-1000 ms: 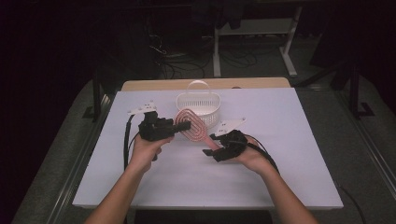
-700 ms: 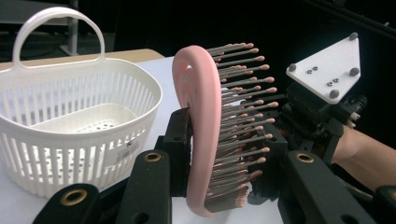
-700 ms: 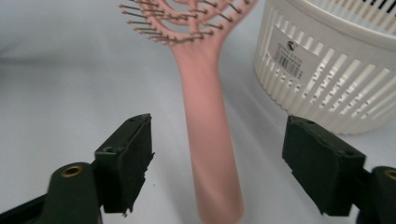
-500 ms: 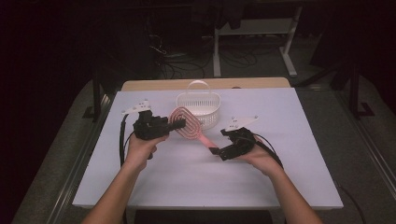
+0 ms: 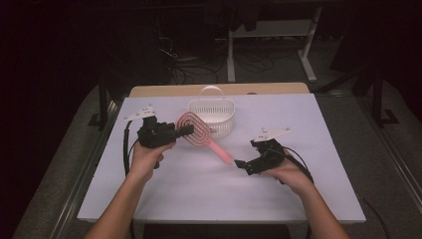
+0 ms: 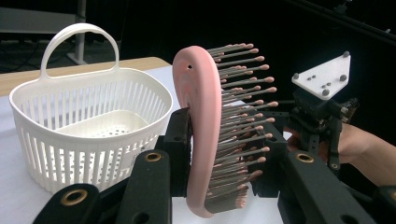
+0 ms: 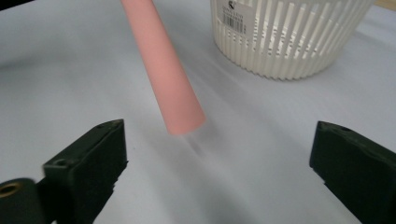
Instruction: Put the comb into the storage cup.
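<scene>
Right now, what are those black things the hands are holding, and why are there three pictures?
A person sits at a white table and holds a black tool in each hand. Each tool ends in tongs that pinch things. One picture is taken from above the table. The other two come from small cameras riding on the tools, looking along the tongs.

The left tongs are shut on the head of a pink hairbrush, holding it up off the table. You can see its bristles up close in the left gripper view. The right tongs are open, and the brush's handle points toward them. A white plastic basket with a handle stands on the table behind the brush.
</scene>
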{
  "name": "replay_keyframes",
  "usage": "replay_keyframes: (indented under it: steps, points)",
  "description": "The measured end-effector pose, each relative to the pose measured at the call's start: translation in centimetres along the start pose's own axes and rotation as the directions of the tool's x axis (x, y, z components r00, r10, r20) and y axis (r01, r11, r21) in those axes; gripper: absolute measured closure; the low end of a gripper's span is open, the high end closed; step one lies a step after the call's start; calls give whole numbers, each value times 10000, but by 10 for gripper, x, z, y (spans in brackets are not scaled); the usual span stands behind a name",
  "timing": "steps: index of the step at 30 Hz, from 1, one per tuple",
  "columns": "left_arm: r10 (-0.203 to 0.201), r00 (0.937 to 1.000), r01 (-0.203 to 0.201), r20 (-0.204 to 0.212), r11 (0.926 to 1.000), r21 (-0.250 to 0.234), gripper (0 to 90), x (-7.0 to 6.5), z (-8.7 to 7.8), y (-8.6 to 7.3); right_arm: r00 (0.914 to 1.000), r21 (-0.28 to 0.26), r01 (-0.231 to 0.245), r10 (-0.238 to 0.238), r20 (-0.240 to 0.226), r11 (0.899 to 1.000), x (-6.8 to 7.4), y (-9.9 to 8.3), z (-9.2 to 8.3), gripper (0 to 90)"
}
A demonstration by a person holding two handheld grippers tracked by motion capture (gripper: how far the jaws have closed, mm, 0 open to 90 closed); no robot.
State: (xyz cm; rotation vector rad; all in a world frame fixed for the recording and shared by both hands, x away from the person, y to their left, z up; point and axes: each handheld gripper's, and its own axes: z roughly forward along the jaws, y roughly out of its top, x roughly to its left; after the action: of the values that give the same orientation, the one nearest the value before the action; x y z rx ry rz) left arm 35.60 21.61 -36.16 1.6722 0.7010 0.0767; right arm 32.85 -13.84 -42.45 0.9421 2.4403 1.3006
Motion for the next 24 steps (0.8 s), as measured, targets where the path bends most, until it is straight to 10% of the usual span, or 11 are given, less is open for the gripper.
replay_keyframes:
  steps: [24]
  points:
    - [62, 10000, -63, -44, 9998, -175, 658, 1, -6, 3, 9961, -317, -668, 684, 551, 9973, -6, -59, -30, 10]
